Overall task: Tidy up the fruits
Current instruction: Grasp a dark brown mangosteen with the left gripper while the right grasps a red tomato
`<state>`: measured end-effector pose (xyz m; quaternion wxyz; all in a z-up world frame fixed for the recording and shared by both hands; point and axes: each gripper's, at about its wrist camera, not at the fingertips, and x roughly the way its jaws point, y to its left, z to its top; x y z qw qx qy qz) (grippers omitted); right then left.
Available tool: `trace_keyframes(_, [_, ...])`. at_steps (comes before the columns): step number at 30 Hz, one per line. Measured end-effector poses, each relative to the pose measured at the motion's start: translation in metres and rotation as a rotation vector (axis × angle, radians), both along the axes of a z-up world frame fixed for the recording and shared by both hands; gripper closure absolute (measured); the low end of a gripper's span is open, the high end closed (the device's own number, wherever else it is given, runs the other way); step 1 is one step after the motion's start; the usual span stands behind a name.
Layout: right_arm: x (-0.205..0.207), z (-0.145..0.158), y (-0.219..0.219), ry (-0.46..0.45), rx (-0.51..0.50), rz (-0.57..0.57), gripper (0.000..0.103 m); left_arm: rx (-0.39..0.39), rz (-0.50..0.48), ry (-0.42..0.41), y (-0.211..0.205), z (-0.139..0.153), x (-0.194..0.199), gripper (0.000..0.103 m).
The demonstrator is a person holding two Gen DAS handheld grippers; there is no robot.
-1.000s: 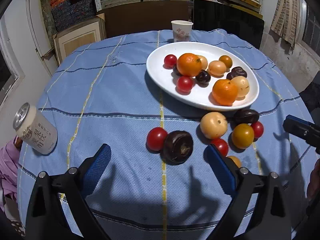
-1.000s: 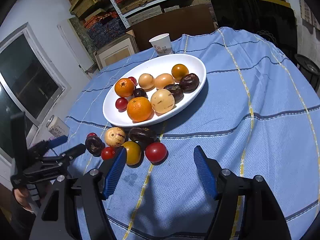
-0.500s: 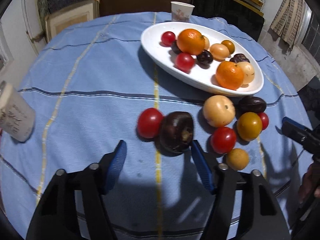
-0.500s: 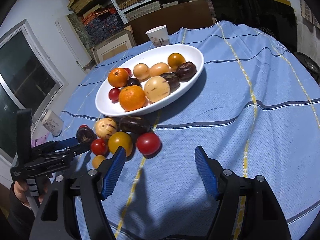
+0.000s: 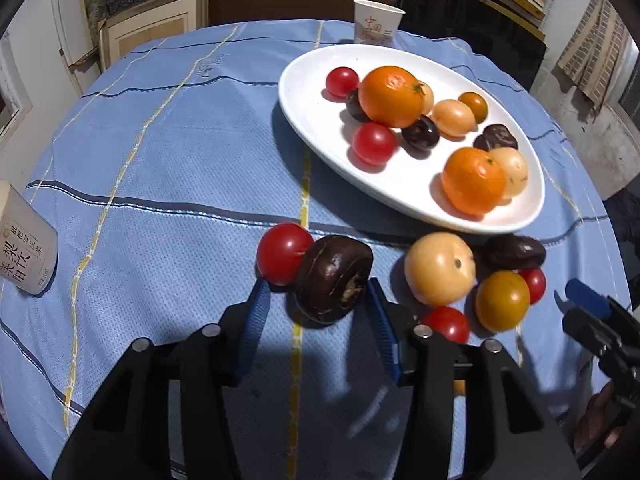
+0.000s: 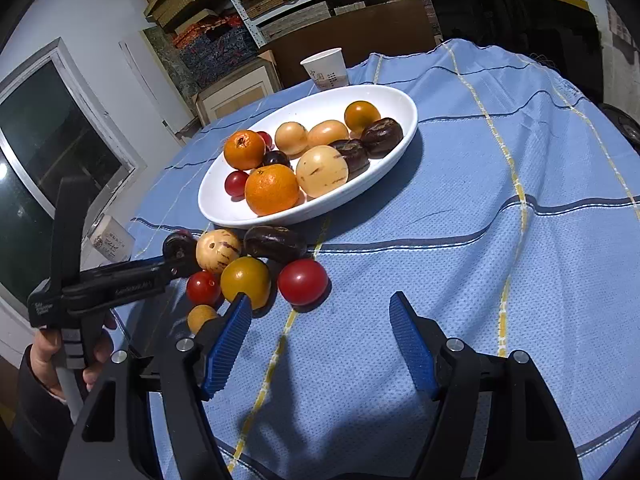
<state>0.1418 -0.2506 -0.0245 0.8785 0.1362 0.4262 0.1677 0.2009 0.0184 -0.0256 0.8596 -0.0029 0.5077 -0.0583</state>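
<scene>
Left wrist: left claw (image 5: 316,306), closing, narrowly brackets the dark fruit (image 5: 333,277), right pad touching.

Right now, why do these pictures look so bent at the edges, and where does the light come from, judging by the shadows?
Both wrist views are fisheye: dark round corners, and the tablecloth stripes bow outward. In the left wrist view the white plate casts a dark shadow toward the camera, so light comes from above and beyond; the tomatoes show glare spots. In the right wrist view the fingers shade the cloth beneath.
</scene>
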Motion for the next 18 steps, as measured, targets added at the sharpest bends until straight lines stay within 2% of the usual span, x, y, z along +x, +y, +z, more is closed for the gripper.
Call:
trace_keyframes(5, [0.000, -0.002, 0.001, 0.004, 0.004, 0.003, 0.031, -0.048, 0.030, 0.017, 0.007, 0.001, 0.005, 0.057])
trace_keyframes(10, [0.001, -0.005, 0.003, 0.013, -0.002, 0.011, 0.031, -0.042, 0.066, 0.012, 0.009, 0.002, 0.013, 0.057])
trace_keyframes(11, [0.000, -0.006, 0.003, 0.012, -0.003, 0.011, 0.031, -0.053, 0.067, 0.016, 0.009, 0.001, 0.014, 0.070])
trace_keyframes(18, [-0.001, -0.004, 0.004, 0.009, -0.008, 0.018, 0.031, -0.051, -0.003, -0.022, 0.000, 0.006, -0.007, 0.071])
